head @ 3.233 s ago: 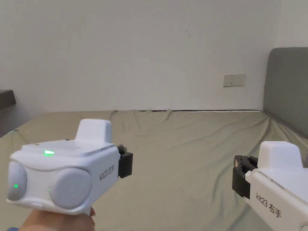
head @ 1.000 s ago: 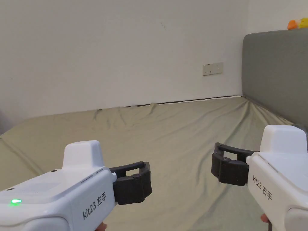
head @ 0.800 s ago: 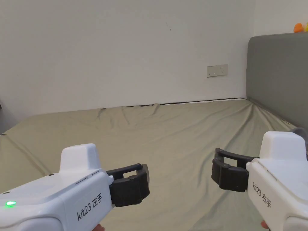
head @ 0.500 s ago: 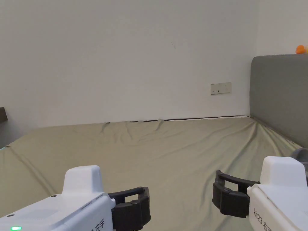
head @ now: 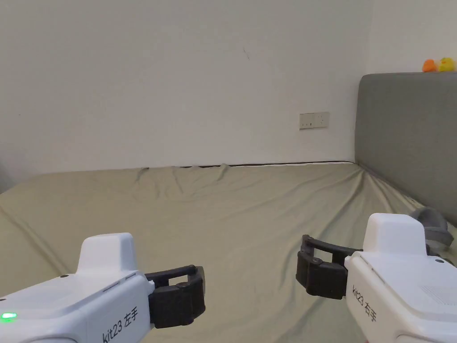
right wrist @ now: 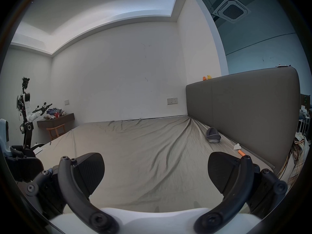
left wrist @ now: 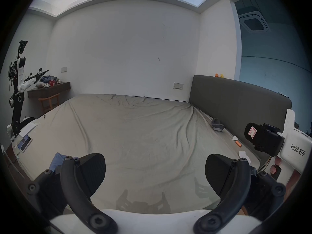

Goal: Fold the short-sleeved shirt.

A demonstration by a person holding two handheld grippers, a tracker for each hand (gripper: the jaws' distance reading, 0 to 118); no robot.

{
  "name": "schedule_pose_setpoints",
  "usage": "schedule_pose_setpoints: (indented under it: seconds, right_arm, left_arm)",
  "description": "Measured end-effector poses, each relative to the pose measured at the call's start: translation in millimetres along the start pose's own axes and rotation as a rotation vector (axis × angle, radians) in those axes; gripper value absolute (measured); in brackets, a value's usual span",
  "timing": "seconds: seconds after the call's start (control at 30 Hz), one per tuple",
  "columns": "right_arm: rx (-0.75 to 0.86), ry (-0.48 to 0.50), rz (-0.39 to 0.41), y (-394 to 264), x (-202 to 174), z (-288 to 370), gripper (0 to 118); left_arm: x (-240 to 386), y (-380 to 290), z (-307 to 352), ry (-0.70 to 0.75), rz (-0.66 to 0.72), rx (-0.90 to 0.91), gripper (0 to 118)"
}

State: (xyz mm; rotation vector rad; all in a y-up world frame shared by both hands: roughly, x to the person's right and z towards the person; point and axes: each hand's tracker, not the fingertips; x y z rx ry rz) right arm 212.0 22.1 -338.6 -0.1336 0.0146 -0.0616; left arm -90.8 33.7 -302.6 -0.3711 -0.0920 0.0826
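Bed: olive sheet, wrinkled.
Shirt: blue cloth behind left jaw, mostly hidden; identity uncertain.
Left gripper: level over sheet, jaws wide apart, empty.
Right gripper: same pose, jaws spread, empty.

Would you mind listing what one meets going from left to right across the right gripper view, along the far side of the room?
Black-and-white robot → wooden shelf with clutter → wall socket → two toy ducks on the grey headboard → plaid cloth.
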Motion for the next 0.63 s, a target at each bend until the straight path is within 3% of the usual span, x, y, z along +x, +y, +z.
schedule_pose_setpoints:
  seconds: [0.17, 0.5, 0.63]
  right_arm:
    - [-0.018, 0.053, -0.002, 1.4, 2.3, 0.7, 118]
    - [-0.016, 0.045, -0.016, 3.1, 6.4, -1.2, 118]
    - [-0.02, 0.058, -0.069, 2.5, 10.4, -1.3, 118]
  left_arm:
    - [0.8, 0.1, -1.5, 0.005, -0.02, -0.01, 115]
    - [0.1, -3.8, -4.6, 0.009, -0.022, -0.035, 115]
    - [0.4, -4.9, -9.4, 0.009, -0.01, -0.046, 115]
